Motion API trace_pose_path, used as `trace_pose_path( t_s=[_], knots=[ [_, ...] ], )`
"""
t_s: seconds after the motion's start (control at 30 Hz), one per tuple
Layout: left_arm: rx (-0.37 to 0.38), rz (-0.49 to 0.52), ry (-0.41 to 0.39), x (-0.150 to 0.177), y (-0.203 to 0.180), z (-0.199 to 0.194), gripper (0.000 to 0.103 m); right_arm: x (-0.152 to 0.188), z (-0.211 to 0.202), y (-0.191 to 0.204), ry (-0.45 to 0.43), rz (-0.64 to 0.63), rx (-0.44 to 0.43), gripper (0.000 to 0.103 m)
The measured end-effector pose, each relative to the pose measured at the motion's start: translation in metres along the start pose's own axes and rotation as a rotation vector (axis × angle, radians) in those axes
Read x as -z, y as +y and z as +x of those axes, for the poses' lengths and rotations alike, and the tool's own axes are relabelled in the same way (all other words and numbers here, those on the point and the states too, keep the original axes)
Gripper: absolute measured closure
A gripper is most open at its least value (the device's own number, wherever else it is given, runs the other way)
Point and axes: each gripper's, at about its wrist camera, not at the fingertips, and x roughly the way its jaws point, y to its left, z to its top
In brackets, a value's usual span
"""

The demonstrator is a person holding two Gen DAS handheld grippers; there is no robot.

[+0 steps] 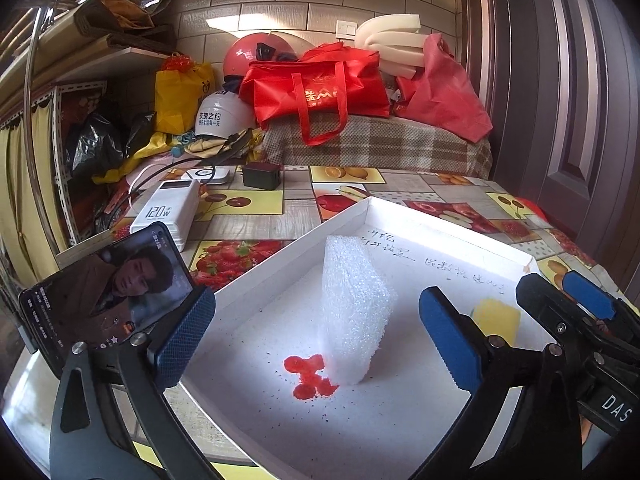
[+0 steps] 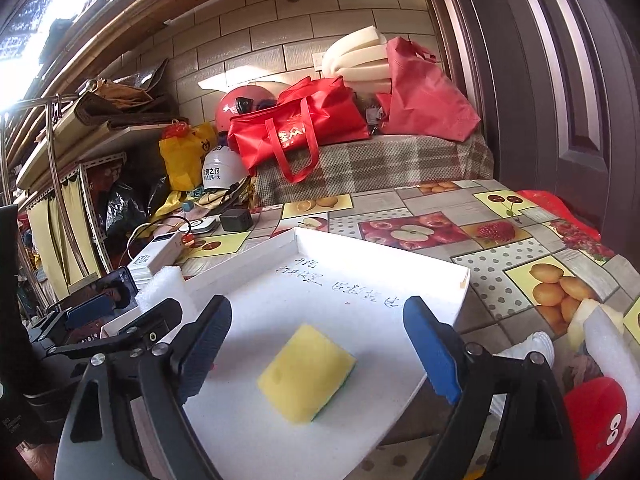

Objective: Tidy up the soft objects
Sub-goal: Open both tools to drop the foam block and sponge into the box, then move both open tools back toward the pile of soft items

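Both grippers stand wide, gripping nothing — left gripper flanks the upright white foam block, right gripper flanks the flat yellow sponge — both inside the white tray.

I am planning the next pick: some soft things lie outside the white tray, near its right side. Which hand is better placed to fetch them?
Probably the right. The red plush toy and white foam piece lie beside the right gripper, outside the tray. The left gripper faces the foam block inside the tray.
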Motion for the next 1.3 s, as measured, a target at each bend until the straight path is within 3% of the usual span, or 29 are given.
trace_pose_path(
  t_s=[0.23,0.4,0.53,0.8,0.97,1.1,1.17,1.3],
  knots=[
    [-0.041,0.024,-0.058,0.002,-0.003,-0.011,0.000,-0.001,-0.014,0.007,-0.068,-0.021,0.022,0.015],
    [-0.063,0.018,-0.109,0.003,-0.002,-0.020,0.000,0.003,-0.025,0.010,-0.070,-0.022,0.021,0.015],
    [-0.079,0.008,-0.148,0.005,0.000,-0.029,0.000,0.009,-0.031,0.007,-0.015,-0.004,0.009,0.015],
    [-0.058,0.034,-0.150,0.015,-0.014,-0.049,0.000,0.022,-0.071,0.005,-0.040,-0.064,-0.054,0.015],
    [0.040,0.069,-0.163,0.029,-0.034,-0.074,0.000,0.020,-0.118,-0.032,-0.173,-0.013,-0.065,0.015],
    [0.204,0.127,-0.151,0.037,-0.058,-0.089,0.000,0.016,-0.152,-0.086,-0.302,-0.017,0.092,0.015],
    [0.276,0.181,-0.132,0.041,-0.076,-0.095,0.000,0.012,-0.155,-0.122,-0.269,0.029,0.161,0.015],
    [0.437,0.294,-0.039,0.052,-0.115,-0.101,0.000,0.015,-0.154,-0.184,-0.100,0.108,0.179,0.015]
  ],
)
